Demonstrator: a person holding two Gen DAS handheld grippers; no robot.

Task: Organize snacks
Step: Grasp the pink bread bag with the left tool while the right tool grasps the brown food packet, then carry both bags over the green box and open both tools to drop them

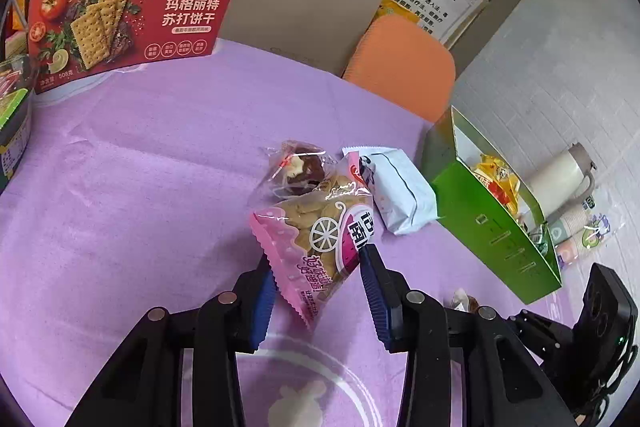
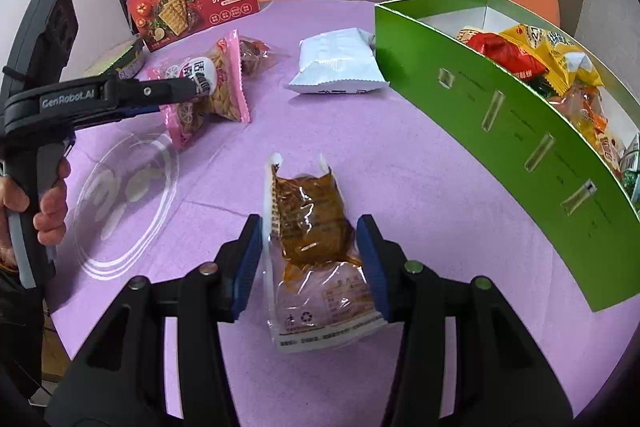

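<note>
My left gripper (image 1: 318, 287) is closed on a pink biscuit packet (image 1: 320, 239), with both pads against its sides; it also shows in the right wrist view (image 2: 208, 87). My right gripper (image 2: 316, 259) has its jaws around a clear packet of brown snack (image 2: 312, 227) lying on the purple tablecloth (image 2: 420, 167), with the pads at its edges. A green box (image 2: 500, 115) with several snack packets inside stands to the right. A white packet (image 2: 340, 67) and a clear-wrapped dark snack (image 1: 298, 167) lie on the cloth.
A red cracker box (image 1: 128, 7) stands at the far left. Brown paper bag (image 1: 304, 3) and orange chairs (image 1: 404, 67) are behind the table. A flask and paper cups (image 1: 576, 207) lie on the floor beyond the green box.
</note>
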